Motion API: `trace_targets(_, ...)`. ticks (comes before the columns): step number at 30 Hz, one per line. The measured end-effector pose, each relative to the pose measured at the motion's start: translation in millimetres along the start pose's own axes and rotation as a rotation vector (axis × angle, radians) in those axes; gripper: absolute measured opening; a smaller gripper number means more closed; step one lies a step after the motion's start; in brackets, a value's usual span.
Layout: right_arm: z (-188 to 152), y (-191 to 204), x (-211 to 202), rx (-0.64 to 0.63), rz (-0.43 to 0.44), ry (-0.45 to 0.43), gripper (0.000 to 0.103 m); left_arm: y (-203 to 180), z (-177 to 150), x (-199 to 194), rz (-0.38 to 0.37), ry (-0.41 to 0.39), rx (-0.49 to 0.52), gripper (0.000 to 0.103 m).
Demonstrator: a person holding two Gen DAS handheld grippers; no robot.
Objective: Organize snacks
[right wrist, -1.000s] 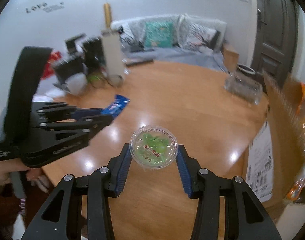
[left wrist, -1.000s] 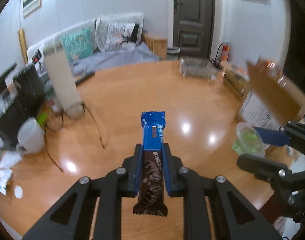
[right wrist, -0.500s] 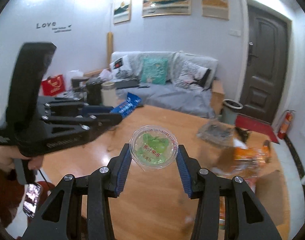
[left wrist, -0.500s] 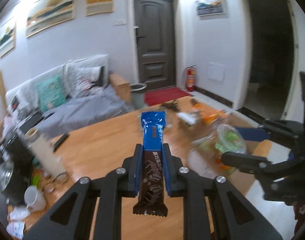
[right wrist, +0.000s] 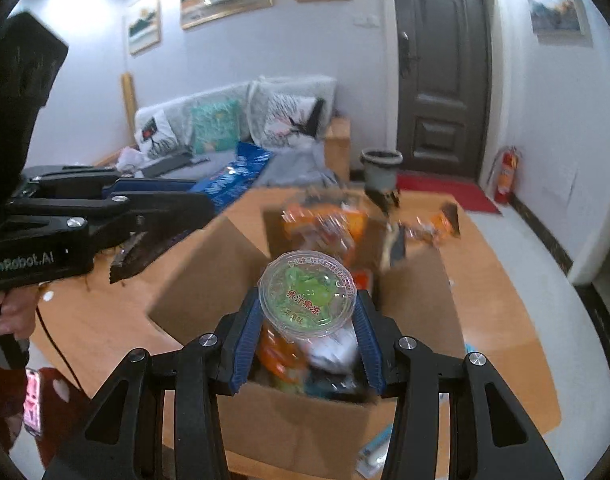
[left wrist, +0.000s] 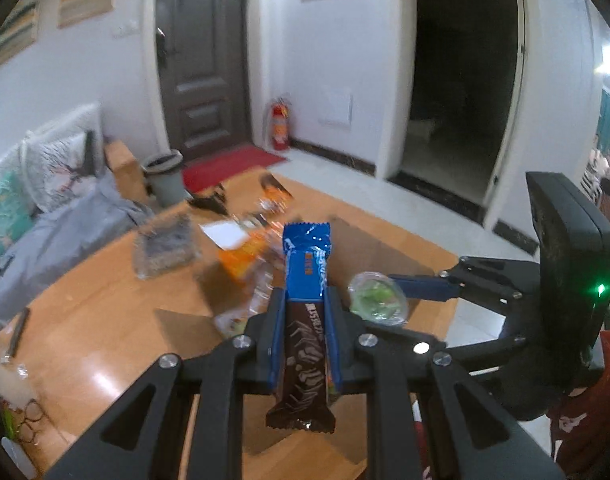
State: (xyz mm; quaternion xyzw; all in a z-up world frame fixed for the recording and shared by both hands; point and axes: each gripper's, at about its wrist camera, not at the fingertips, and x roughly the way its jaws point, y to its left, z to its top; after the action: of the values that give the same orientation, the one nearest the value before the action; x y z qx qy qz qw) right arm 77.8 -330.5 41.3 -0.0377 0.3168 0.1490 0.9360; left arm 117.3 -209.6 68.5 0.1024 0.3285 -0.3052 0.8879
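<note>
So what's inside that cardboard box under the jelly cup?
The cardboard box stands open with orange snack packets and a white wrapper blurred inside. The jelly cup, held in the right tool, covers its middle, so the rest is hidden.

The right claw sits directly above the open cardboard box, which stands on the surface; the jelly cup lies between its fingers, over the packets in the box. The left claw is to its left, apart from it, above the surface beside the box's left flap, with the snack bar lengthwise between its fingers. Beyond both claws, loose snack packets lie behind the box. Further behind stand the sofa and bin.
</note>
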Motion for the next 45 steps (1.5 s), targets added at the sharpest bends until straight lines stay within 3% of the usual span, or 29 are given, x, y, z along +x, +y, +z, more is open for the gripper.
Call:
trace_targets(4,-15.0,-14.1,19.3,0.007,0.001,0.057,0.041,-10.9,-2.5,35.7,-0.02,0.103,0.014,0.016)
trace_targets(9,-23.0,-23.9,42.9,-0.013,-0.009,0.113,0.041,-3.2,-12.3,61.8,-0.023,0.168,0.001,0.016)
trace_targets(14,-23.6,-27.1,54.3,-0.032,-0.026,0.144,0.043,1.3,-17.2,70.7,-0.003,0.174,0.018,0.032)
trace_targets(22,-21.8,-33.3,50.9,-0.008,-0.01,0.141,0.056,15.3,-18.5,59.1,0.006,0.124,-0.006,0.063)
trace_targets(29,-14.6,-24.0,35.5,-0.029,-0.021,0.112,0.059,30.2,-16.6,14.4,0.03,-0.022,-0.072,0.085)
trace_targets(35,-0.6,-17.3,13.7,-0.036,-0.006,0.03,0.06,41.7,-21.5,-45.7,0.182,-0.209,-0.14,0.102)
trace_targets(41,16.8,3.3,-17.6,-0.06,0.05,-0.166,0.071,56.7,-42.7,-91.4,0.439,-0.357,-0.228,0.102)
trace_targets(45,20.3,17.2,-28.2,-0.059,0.1,-0.283,0.085,68.3,-64.5,-105.1,0.554,-0.369,-0.286,0.102)
